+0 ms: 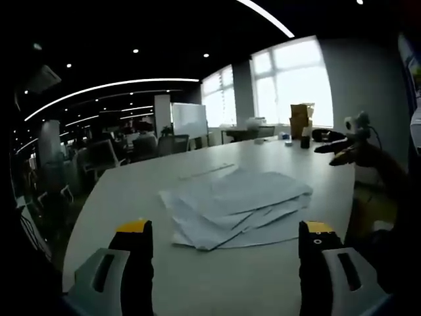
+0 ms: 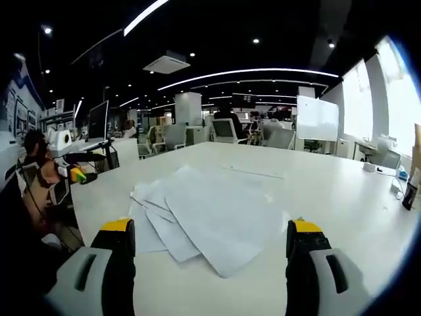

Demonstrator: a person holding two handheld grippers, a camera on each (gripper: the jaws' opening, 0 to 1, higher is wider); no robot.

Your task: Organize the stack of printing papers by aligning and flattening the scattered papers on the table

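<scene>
Yellow-tipped jaws of the left claw [image 1: 225, 238]: two dark fingers standing well apart at the bottom of the left gripper view, nothing between them, their lower ends cut off by the view's edge

Right claw [image 2: 209, 237]: same build, jaws likewise spread wide and holding nothing, bases cut off at the bottom of the right gripper view

Printing papers [image 1: 235, 207]: loose pile of white sheets, fanned and skewed so that many corners and edges stick out at different angles; lying flat on the worktop [image 1: 131, 197], not squared up. In the right gripper view the papers [image 2: 210, 214] show one large sheet uppermost, with smaller corners poking out at the left side. Number of sheets cannot be told; lower sheets are hidden under upper ones

Position: pile lies on the pale worktop [image 2: 329, 191] ahead of both claws, falling between the jaw lines in each view, apart from the tips and touching neither claw

Thin strip or single sheet [image 1: 207, 171]: lies flat on the worktop beyond the pile; too faint to identify

Far end of worktop: cardboard box [image 1: 302, 118] and a dark bottle [image 1: 305, 137], small and indistinct

Surroundings: whiteboard [image 2: 318, 118], office chairs [image 2: 223, 130], bright windows [image 1: 293, 82], ceiling light strips; details dim
</scene>
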